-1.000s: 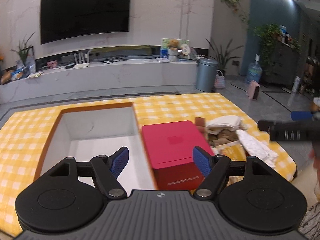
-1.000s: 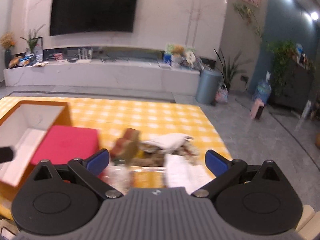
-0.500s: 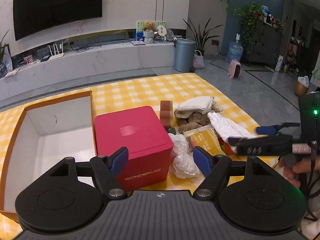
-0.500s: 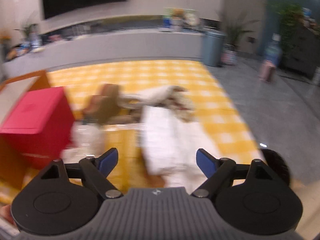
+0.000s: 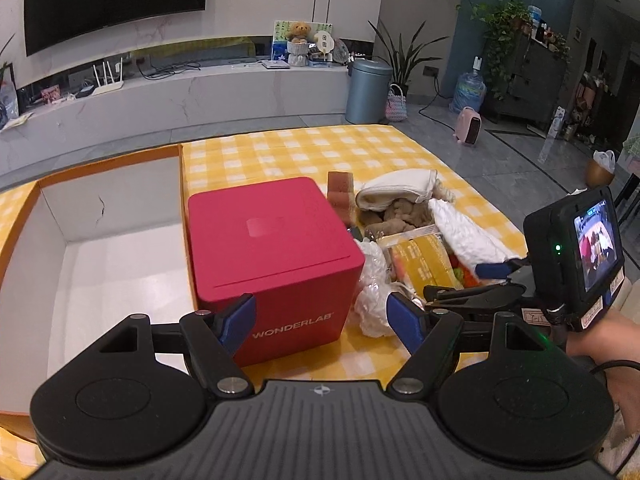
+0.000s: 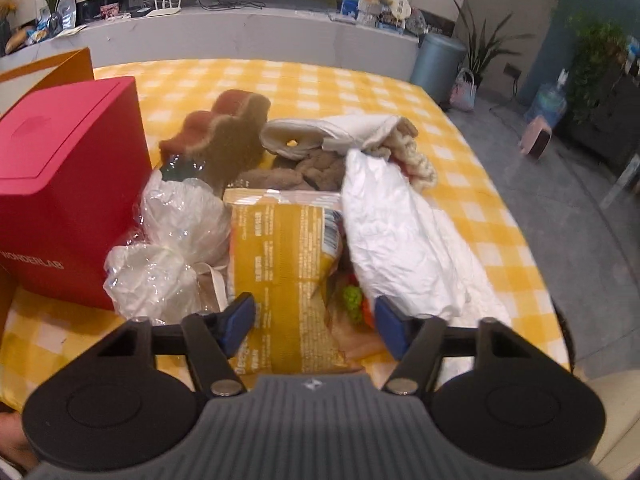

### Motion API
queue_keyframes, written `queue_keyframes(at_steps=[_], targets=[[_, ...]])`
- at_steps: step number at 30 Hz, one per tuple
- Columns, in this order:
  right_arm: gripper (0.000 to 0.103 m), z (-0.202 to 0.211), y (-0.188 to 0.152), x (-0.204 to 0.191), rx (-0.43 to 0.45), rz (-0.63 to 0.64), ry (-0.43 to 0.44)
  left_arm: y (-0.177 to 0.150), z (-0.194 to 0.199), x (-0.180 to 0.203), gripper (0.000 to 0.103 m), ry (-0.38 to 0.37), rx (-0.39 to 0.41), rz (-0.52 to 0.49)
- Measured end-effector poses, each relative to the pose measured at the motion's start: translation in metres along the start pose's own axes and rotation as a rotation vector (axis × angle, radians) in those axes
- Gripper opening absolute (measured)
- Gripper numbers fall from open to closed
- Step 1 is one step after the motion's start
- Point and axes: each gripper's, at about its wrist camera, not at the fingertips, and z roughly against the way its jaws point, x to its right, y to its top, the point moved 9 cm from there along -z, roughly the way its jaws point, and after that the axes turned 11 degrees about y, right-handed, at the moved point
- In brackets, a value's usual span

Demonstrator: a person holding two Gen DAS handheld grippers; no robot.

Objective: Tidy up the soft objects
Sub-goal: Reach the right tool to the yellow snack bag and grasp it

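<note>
Since a second ago the right gripper (image 6: 315, 322) has dropped from a view across the room to just over the pile of soft things on the checked table (image 6: 320, 80), its jaws closing part of the way as it came; the left gripper (image 5: 320, 317) has sunk less, toward the red box (image 5: 272, 256).

The yellow snack bag (image 6: 284, 264) lies nearest, between the clear plastic bags (image 6: 176, 240) and the crumpled white cloth (image 6: 400, 240), with brown plush (image 6: 224, 136) behind. The bag looks light, crinkly and rather slick (likely to slide if pinched at a flat face), so its near edge or a gathered fold seems the best hold.

The right jaws stand partly spread, straddling that near end; whether the pads touch it yet I cannot tell, and they grip nothing. The left jaws are spread and empty, in front of the box, beside the open orange carton (image 5: 100, 240).
</note>
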Motion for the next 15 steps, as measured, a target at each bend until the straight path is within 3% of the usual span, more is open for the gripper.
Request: queue_keyframes(at_steps=[3, 6, 7, 9, 10, 12, 15], targets=[[0.085, -0.009, -0.001, -0.001, -0.019, 0.000, 0.000, -0.002, 0.000, -0.004, 0.087, -0.016, 0.003, 0.001], [0.088, -0.021, -0.002, -0.004, -0.024, 0.010, -0.001, -0.003, 0.000, -0.006, 0.087, -0.028, 0.003, 0.008], [0.086, -0.023, -0.001, -0.007, -0.024, 0.029, 0.000, -0.003, 0.000, -0.008, 0.087, -0.032, 0.002, 0.010], [0.063, -0.030, -0.006, -0.015, -0.065, 0.072, 0.028, -0.005, 0.001, -0.010, 0.087, -0.039, -0.001, 0.015], [0.062, -0.033, -0.008, -0.018, -0.082, 0.087, 0.038, -0.005, 0.001, -0.011, 0.087, -0.041, -0.001, 0.016], [0.051, -0.030, -0.010, -0.021, -0.083, 0.126, 0.015, -0.005, 0.001, -0.012, 0.087, -0.043, 0.000, 0.017], [0.050, -0.017, -0.016, -0.021, -0.110, 0.080, 0.077, -0.005, 0.002, -0.016, 0.087, -0.048, 0.003, 0.026]])
